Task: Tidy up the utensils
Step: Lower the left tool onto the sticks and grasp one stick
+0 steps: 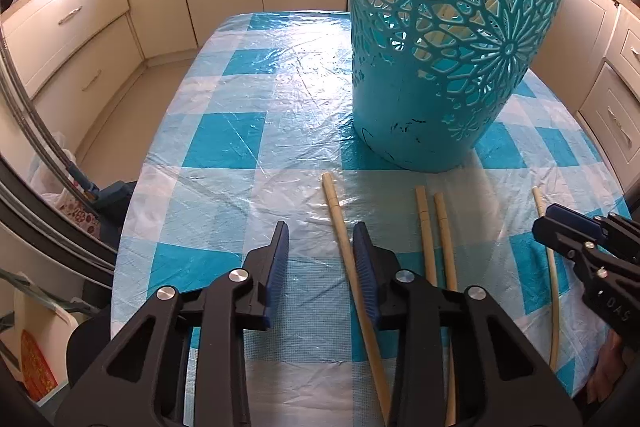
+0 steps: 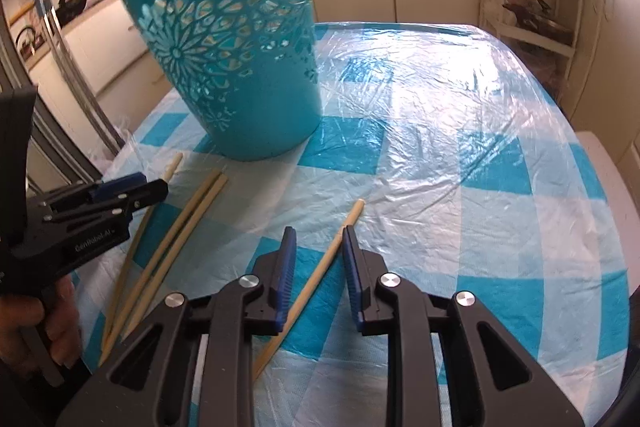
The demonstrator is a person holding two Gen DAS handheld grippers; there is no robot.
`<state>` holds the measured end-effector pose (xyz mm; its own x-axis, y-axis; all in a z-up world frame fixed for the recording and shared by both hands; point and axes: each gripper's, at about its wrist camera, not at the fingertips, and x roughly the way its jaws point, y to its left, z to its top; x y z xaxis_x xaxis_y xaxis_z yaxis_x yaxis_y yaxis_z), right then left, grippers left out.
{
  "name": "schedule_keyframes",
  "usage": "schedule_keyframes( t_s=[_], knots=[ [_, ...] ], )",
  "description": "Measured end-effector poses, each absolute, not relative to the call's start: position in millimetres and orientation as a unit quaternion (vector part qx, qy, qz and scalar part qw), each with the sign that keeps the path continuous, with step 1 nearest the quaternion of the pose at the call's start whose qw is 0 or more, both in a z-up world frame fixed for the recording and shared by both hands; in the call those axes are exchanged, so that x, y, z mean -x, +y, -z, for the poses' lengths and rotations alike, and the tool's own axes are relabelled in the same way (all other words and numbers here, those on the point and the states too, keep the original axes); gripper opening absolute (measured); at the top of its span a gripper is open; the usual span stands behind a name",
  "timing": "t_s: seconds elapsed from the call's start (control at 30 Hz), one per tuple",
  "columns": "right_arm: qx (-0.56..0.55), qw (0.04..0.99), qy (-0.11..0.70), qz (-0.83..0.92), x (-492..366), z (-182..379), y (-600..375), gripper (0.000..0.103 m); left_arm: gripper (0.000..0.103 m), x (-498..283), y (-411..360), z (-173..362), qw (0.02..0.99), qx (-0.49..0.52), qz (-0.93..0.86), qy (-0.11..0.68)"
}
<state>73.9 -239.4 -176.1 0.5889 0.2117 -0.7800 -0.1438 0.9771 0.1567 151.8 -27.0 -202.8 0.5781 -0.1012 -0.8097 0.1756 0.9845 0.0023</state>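
A worktop (image 1: 224,131) draped in a blue-and-white checked cloth under clear plastic film fills both views, with cream kitchen cabinets (image 1: 76,27) around it. On the worktop stands a tall teal basket (image 1: 436,67) with a cut-out flower pattern, upright, and pale sticks can be made out through its holes.

In front of the basket lie four loose chopsticks, pointing roughly towards it. In the left wrist view the leftmost chopstick (image 1: 340,227) lies just beside the inner face of the right-hand finger of the left gripper (image 1: 320,251); whether it touches that pad cannot be told. The left gripper's jaws stand partly apart, with a clear gap and only the cloth between them. To the right of it a pair of chopsticks (image 1: 434,235) lies side by side, nearly touching along their length. Farthest right, the single chopstick (image 1: 554,287) runs under the right gripper (image 1: 548,223).

From the right wrist view, that single chopstick (image 2: 324,259) runs up between the right gripper's (image 2: 318,251) fingers, its tip just past the fingertips. The jaws there are narrowed but still apart, with a visible gap on the left side of the stick, so they are not pressing on it. At the left edge of this view a hand (image 2: 36,327) holds the left gripper's handle
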Motion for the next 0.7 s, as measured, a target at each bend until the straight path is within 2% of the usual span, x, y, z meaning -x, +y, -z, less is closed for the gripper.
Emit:
schedule_keyframes(
  t_s=[0.07, 0.13, 0.23, 0.33, 0.7],
  knots=[
    [-0.014, 0.886, 0.447, -0.123, -76, 175, -234, 0.01, 0.031, -153, -27, 203, 0.885, -0.041, 0.086, 0.455],
    [0.003, 0.884, 0.449, -0.135, -76, 175, -232, 0.009, 0.023, -155, -27, 202, 0.883, -0.039, 0.097, 0.458],
    [0.005, 0.882, 0.454, -0.128, -77, 176, -239, 0.009, 0.017, -158, -26, 202, 0.88, -0.036, 0.106, 0.462],
    [-0.025, 0.878, 0.463, -0.12, -78, 176, -249, 0.009, 0.017, -160, -27, 201, 0.878, -0.041, 0.112, 0.464],
    [-0.033, 0.877, 0.466, -0.11, -77, 175, -246, 0.009, 0.017, -157, -36, 201, 0.878, -0.052, 0.103, 0.464]
  ],
)
